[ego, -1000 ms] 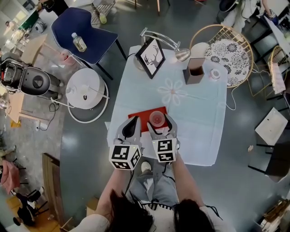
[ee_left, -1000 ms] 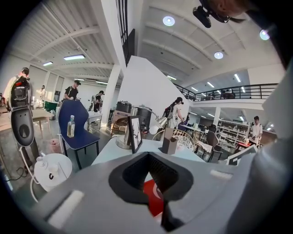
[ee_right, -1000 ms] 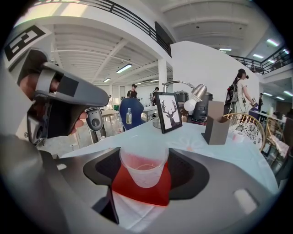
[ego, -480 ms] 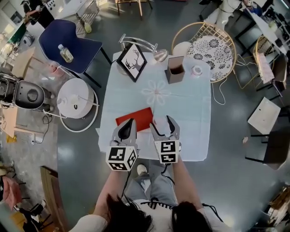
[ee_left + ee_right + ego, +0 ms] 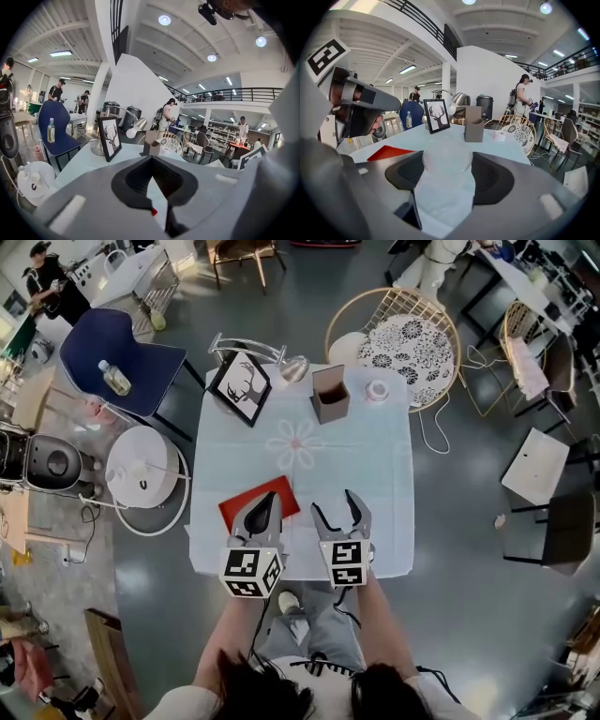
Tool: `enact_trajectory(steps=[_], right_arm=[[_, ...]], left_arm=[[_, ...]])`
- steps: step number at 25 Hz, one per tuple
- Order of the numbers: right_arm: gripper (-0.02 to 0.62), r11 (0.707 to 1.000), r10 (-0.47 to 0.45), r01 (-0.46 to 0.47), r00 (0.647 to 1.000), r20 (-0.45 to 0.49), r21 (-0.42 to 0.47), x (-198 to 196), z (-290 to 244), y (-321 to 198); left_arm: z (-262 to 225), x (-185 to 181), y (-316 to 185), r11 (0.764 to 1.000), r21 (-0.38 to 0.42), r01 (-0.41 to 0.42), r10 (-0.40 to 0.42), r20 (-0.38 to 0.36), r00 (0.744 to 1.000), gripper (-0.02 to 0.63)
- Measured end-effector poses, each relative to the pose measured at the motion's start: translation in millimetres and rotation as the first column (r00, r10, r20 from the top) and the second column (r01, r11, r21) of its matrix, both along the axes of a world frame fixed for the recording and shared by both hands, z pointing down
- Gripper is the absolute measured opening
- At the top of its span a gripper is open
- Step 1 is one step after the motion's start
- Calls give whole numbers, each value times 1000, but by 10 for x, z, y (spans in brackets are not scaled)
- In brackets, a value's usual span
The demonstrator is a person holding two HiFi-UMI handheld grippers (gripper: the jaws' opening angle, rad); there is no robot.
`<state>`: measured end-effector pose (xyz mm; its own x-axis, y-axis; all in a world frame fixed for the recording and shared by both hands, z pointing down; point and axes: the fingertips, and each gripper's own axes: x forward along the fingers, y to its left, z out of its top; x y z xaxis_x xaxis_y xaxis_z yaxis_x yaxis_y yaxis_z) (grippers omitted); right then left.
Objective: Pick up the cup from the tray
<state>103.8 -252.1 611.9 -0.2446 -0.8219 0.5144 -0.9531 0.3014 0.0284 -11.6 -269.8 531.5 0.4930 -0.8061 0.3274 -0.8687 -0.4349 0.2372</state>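
Translucent frosted plastic cup (image 5: pixel 446 155), judged light, thin-walled and slippery, is sitting pinched at mid-wall between the right gripper (image 5: pixel 447 165) pads; the left gripper (image 5: pixel 151 178) is resting closed and empty over the flat red tray (image 5: pixel 240 508).

on the table (image 5: pixel 375 484), the tray (image 5: pixel 242 510) lies at 7 o'clock, under the left gripper (image 5: pixel 271 496). at the tray's 3 o'clock, the cup (image 5: pixel 446 159) sits between the right gripper (image 5: pixel 335 503) jaws. the picture frame (image 5: pixel 239 388) stands at 11 o'clock and the box (image 5: pixel 328 395) at 12.
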Motion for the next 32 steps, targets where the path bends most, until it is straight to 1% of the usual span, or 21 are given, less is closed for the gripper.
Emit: enact_trajectory(steps=[5,8,12,15,18,25,29,32], right_arm=[[342,999,33,-33,999,7,-2,213,16,-49],[342,999,38,-38,999,11,-10,297,60,-67],[342,998,48,-47,998,27,-53,366,202,-79],[342,995,66,-62,997,44,-80,386,307,-99],[342,994,71,-66,996,50,-84,391,346,-113],[344,995,51,-50,999,8,-85,366,408,-98],[345,993,56,-57,998,-12,-101,377,445,-77],[347,993,70,-69,998,5,-100,384,456,-78]], left_arm=[[42,178,-55,1000,-7,-19,19,1,1000,0],[86,267,-60,999,-16,-29,30,5,1000,0],[103,330,-97,999,-19,-39,39,16,999,0],[128,329,-147,999,-18,-32,32,25,999,0],[152,328,-183,1000,-19,-25,25,26,999,0],[128,326,-229,1000,-2,-4,4,38,999,0],[131,344,-233,999,-16,-30,30,1,1000,0],[143,294,-228,1000,-14,-10,11,19,1000,0]])
